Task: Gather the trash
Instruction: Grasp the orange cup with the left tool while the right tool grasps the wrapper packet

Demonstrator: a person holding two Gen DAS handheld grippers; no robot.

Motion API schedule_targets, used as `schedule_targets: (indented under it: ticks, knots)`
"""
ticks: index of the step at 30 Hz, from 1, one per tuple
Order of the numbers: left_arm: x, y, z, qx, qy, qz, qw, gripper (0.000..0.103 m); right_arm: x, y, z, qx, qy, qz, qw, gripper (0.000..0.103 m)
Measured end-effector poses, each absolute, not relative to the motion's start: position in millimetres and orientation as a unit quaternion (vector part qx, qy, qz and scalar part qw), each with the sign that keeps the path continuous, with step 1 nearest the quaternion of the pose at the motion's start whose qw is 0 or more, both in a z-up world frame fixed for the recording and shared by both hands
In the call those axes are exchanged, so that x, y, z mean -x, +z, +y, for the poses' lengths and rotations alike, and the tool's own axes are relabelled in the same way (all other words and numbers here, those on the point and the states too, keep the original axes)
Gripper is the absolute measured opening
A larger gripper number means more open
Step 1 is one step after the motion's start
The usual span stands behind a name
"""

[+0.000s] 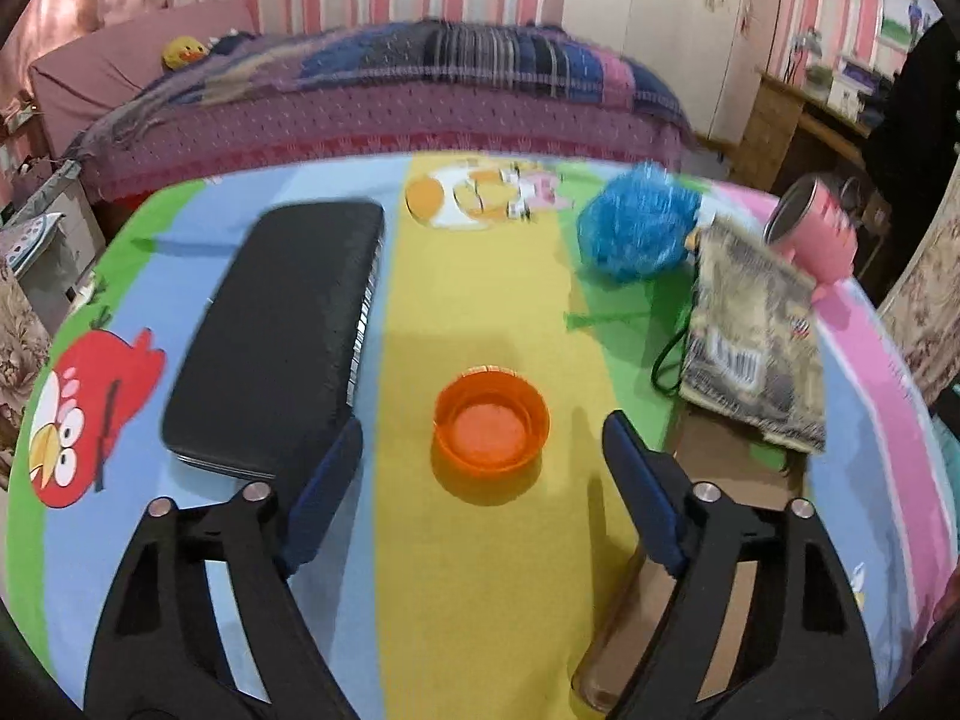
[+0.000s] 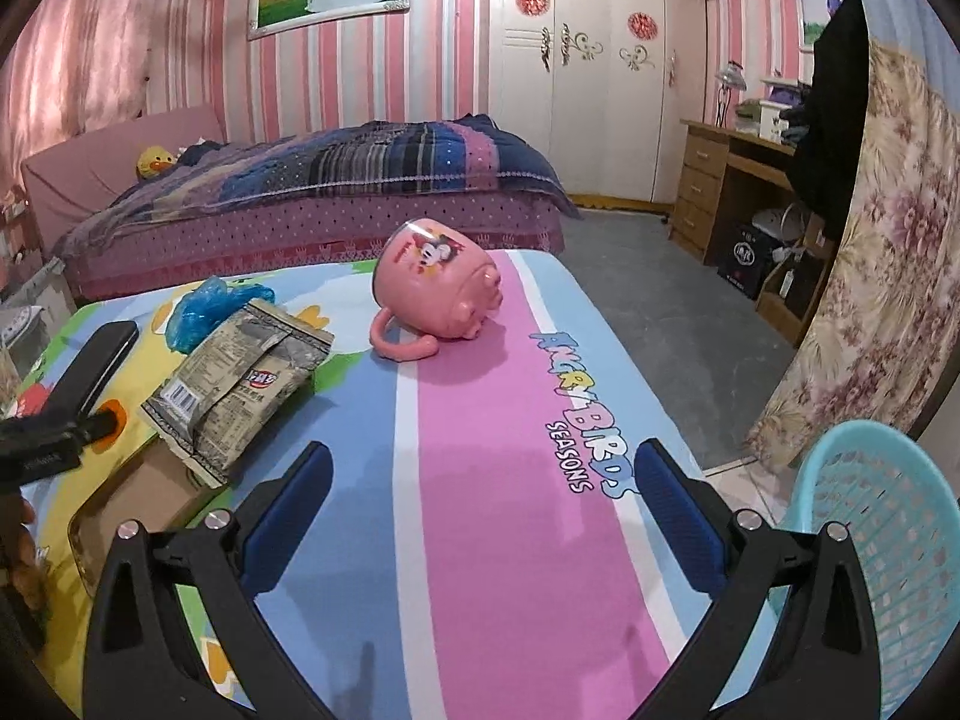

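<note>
Left gripper [image 1: 483, 450] hangs with its jaws spread on either side of the orange bottle cap [image 1: 491, 420], not touching it. Right gripper [image 2: 483, 495] gapes, holding nothing, over the striped tablecloth [image 2: 492, 480], the snack wrapper [image 2: 240, 384] off to its left.

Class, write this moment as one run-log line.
left gripper: open, orange cap between fingers | right gripper: open, empty | snack bag: on table
</note>
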State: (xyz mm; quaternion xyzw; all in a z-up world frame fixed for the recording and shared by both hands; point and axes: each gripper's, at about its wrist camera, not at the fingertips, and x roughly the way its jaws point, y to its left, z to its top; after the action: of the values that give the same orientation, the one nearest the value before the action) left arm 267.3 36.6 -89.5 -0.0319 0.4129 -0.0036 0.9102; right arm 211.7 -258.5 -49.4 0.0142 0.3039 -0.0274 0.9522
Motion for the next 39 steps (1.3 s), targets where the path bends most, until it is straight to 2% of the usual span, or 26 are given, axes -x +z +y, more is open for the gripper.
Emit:
schedule_targets:
  ticks: [2,6,11,18,20,24,26,30,32,33,34,35,39]
  knots:
    - [-269.0,-90.5,37.0,0.038,-0.012,0.415,0.909,0.065,-214.2,-51.5,-257.4,-0.015,-0.021,0.308,0.951,0.098]
    - [-271.8,-90.8,42.1,0.05,-0.013,0.416,0.908,0.039,-217.7,-51.4,-246.8,-0.003,-0.008,0.312,0.95,0.098]
    - [-268.7,-81.3,48.5,0.043,0.002,0.408,0.912,0.039,-219.6,-50.5,-227.9,0.004,0.018,0.313,0.95,0.098]
    - [-242.2,-36.5,65.0,0.015,0.04,0.349,0.936,0.039,-248.5,-52.8,-182.1,0.027,0.062,0.321,0.945,0.096]
    - [-236.1,-28.0,66.3,0.001,0.05,0.34,0.939,0.039,-256.3,-55.5,-173.4,0.034,0.065,0.327,0.942,0.091]
    - [-230.7,-16.7,67.5,-0.02,0.051,0.32,0.946,0.039,-282.0,-69.7,-158.8,0.028,0.07,0.364,0.928,0.089]
    - [-233.2,-17.7,70.3,-0.018,0.052,0.324,0.944,0.039,-287.9,-74.6,-157.4,0.018,0.074,0.375,0.924,0.084]
    - [-237.5,-19.6,73.8,-0.014,0.056,0.33,0.942,0.039,-292.9,-80.1,-152.5,0.012,0.097,0.383,0.918,0.063]
    - [-236.9,-17.4,75.4,-0.008,0.055,0.327,0.943,0.039,-292.2,-80.8,-147.1,0.023,0.104,0.38,0.919,0.038]
    - [-236.2,-15.7,75.5,-0.005,0.054,0.325,0.944,0.039,-290.7,-80.1,-142.1,0.038,0.099,0.375,0.921,0.035]
    - [-235.3,-14.3,74.9,-0.003,0.053,0.323,0.945,0.039,-290.3,-80.4,-140.7,0.042,0.1,0.373,0.921,0.028]
    - [-235.0,-13.7,73.9,-0.004,0.052,0.322,0.945,0.039,-290.5,-80.5,-139.5,0.044,0.101,0.372,0.922,0.016]
    - [-232.9,-10.0,67.9,-0.015,0.05,0.317,0.947,0.039,-282.6,-75.4,-143.3,0.043,0.094,0.351,0.931,0.007]
